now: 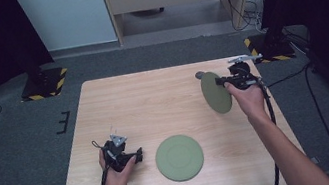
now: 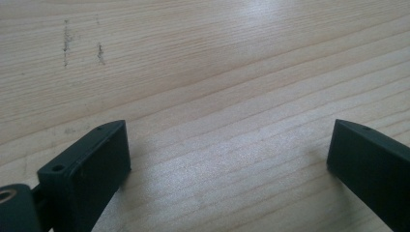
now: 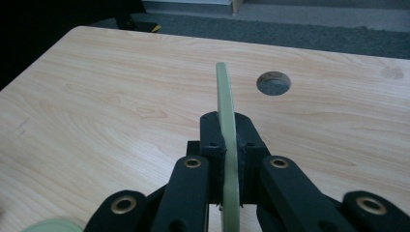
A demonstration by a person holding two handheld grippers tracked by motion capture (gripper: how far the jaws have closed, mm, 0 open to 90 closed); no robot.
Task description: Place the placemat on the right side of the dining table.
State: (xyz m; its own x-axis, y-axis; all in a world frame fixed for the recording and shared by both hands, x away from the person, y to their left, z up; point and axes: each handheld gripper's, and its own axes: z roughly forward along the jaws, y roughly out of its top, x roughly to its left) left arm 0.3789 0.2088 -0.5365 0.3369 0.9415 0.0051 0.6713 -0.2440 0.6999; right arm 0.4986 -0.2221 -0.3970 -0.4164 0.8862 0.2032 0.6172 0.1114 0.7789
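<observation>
One green plate (image 1: 179,157) lies flat on the wooden table (image 1: 143,101), near the front edge. A second green plate (image 1: 215,92) is held up on edge above the table's right side, and my right gripper (image 1: 224,82) is shut on its rim. The right gripper view looks along that plate (image 3: 226,125) edge-on, pinched between the black jaws. My left gripper (image 1: 138,153) rests low over the table just left of the flat plate, jaws wide apart. Between its fingers (image 2: 92,164) there is bare wood.
A round cable hole (image 3: 273,82) is cut in the tabletop near the far right corner. Grey carpet surrounds the table, with black stand bases (image 1: 44,83) marked in yellow stripes behind it. Cables trail from both grippers off the front edge.
</observation>
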